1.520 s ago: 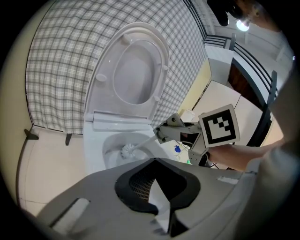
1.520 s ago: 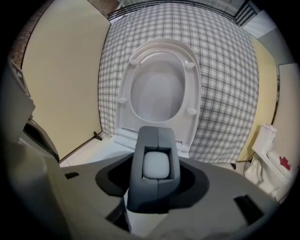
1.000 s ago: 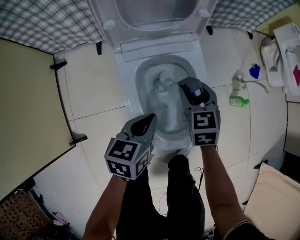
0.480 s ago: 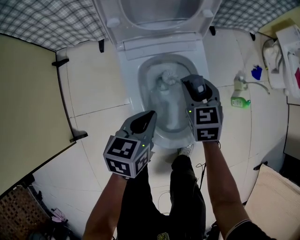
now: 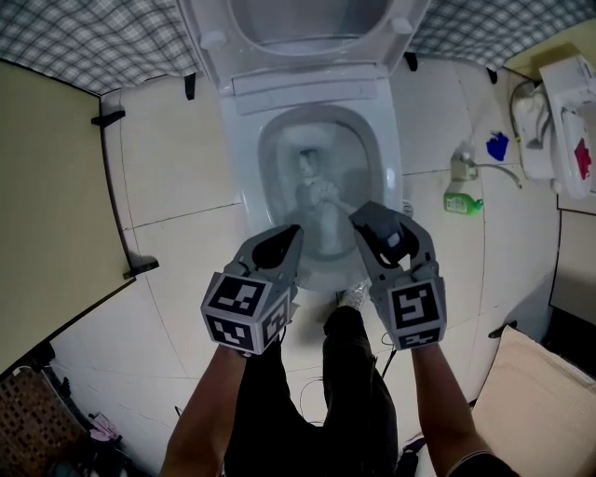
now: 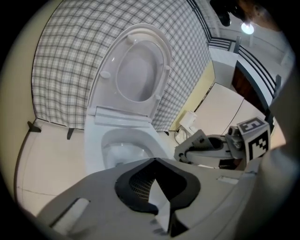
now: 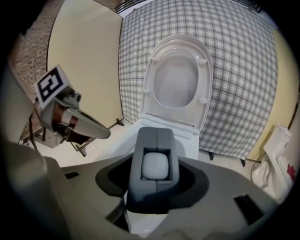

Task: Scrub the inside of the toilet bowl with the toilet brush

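The white toilet bowl stands with its lid raised. Inside it the pale head of the toilet brush rests on the wet slope near the middle. The brush's handle runs back into my right gripper, which is shut on it at the bowl's front right rim. In the right gripper view the grey handle end sits clamped between the jaws, facing the raised lid. My left gripper hovers at the front left rim, shut and holding nothing. Its view looks over the bowl and shows the right gripper beside it.
A green bottle stands on the tiled floor right of the toilet, with a white unit beyond it. A yellow partition bounds the left. The person's legs stand right before the bowl. A woven basket sits at lower left.
My right gripper has drawn back toward the person, pulling the brush head from the back of the bowl to its middle. The left gripper has stayed in place.
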Demonstrator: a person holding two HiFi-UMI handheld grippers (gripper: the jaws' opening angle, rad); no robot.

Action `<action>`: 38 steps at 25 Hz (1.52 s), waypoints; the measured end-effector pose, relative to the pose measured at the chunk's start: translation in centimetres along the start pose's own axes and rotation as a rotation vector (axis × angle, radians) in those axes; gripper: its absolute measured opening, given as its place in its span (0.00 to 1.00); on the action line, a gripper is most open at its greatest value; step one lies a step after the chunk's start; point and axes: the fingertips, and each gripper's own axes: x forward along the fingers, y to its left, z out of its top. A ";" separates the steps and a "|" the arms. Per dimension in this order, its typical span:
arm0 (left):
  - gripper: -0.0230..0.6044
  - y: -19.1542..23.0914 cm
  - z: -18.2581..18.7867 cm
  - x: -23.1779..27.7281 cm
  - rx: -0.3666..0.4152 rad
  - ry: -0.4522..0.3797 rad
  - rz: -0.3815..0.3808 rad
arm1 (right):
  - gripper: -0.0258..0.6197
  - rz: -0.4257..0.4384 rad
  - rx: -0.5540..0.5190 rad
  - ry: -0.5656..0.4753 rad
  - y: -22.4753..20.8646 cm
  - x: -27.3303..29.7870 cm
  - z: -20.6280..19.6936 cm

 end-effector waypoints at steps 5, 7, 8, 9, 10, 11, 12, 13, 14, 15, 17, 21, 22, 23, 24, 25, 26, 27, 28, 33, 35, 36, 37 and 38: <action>0.05 -0.1 -0.6 0.4 0.011 0.022 -0.002 | 0.38 0.044 -0.011 0.101 2.5 -3.0 -3.0; 0.05 -0.2 -1.0 0.4 0.015 0.032 -0.002 | 0.38 0.049 -0.008 0.144 2.9 -2.6 -4.1; 0.05 -0.3 -1.1 0.3 0.016 0.035 -0.003 | 0.38 0.053 -0.002 0.160 2.9 -2.2 -4.5; 0.05 -0.5 -1.2 0.3 0.016 0.037 -0.006 | 0.38 0.057 0.001 0.172 3.0 -1.6 -5.0; 0.05 -0.6 -1.2 0.3 0.015 0.038 -0.008 | 0.38 0.061 -0.001 0.182 3.0 -0.9 -5.3; 0.05 -0.6 -1.3 0.3 0.014 0.038 -0.007 | 0.38 0.064 -0.011 0.193 3.1 -0.3 -5.6; 0.05 -0.5 -1.3 0.2 0.012 0.038 -0.004 | 0.38 0.067 -0.027 0.206 3.2 0.4 -5.9; 0.05 -0.3 -1.4 0.1 0.010 0.038 0.000 | 0.38 0.069 -0.043 0.219 3.2 1.1 -6.2; 0.05 -0.1 -1.5 0.0 0.009 0.039 0.003 | 0.37 0.069 -0.056 0.230 3.3 1.9 -6.6; 0.05 0.1 -1.7 -0.1 0.007 0.040 0.006 | 0.37 0.068 -0.067 0.238 3.2 2.6 -7.0; 0.05 0.4 -2.0 -0.3 0.002 0.043 0.011 | 0.37 0.079 -0.080 0.262 3.4 4.0 -7.6; 0.05 0.6 -2.2 -0.3 -0.006 0.041 0.016 | 0.37 0.098 -0.098 0.301 3.5 6.8 -7.8; 0.05 0.5 -2.2 -0.3 -0.006 0.040 0.015 | 0.37 0.100 -0.107 0.301 3.1 7.2 -7.6; 0.05 0.5 -2.2 -0.4 -0.005 0.039 0.014 | 0.37 0.106 -0.128 0.297 2.7 7.4 -7.3; 0.05 0.5 -2.2 -0.4 -0.005 0.039 0.013 | 0.37 0.119 -0.159 0.295 2.5 7.2 -7.0; 0.05 0.5 -2.2 -0.5 -0.005 0.040 0.012 | 0.37 0.140 -0.201 0.298 2.6 6.6 -6.9; 0.05 0.4 -2.3 -0.5 -0.006 0.042 0.011 | 0.37 0.165 -0.255 0.305 2.8 5.6 -6.9; 0.05 0.3 -2.3 -0.5 -0.007 0.042 0.009 | 0.36 0.191 -0.316 0.312 3.2 4.4 -7.0; 0.05 0.2 -2.2 -0.4 -0.008 0.042 0.006 | 0.36 0.214 -0.373 0.318 3.5 3.1 -7.2; 0.05 -0.1 -1.7 -0.2 -0.001 0.037 -0.006 | 0.36 0.245 -0.466 0.311 3.2 -2.1 -7.2; 0.05 -0.2 -1.8 -0.1 -0.001 0.040 -0.010 | 0.35 0.212 -0.444 0.309 2.2 -3.2 -6.8; 0.05 -0.2 -1.9 0.0 -0.002 0.043 -0.012 | 0.35 0.192 -0.438 0.311 1.7 -3.5 -6.6; 0.05 -0.3 -2.0 0.0 -0.003 0.045 -0.013 | 0.35 0.172 -0.435 0.315 1.2 -3.8 -6.5; 0.05 -0.3 -2.1 0.0 -0.003 0.048 -0.013 | 0.35 0.156 -0.434 0.322 0.7 -3.9 -6.4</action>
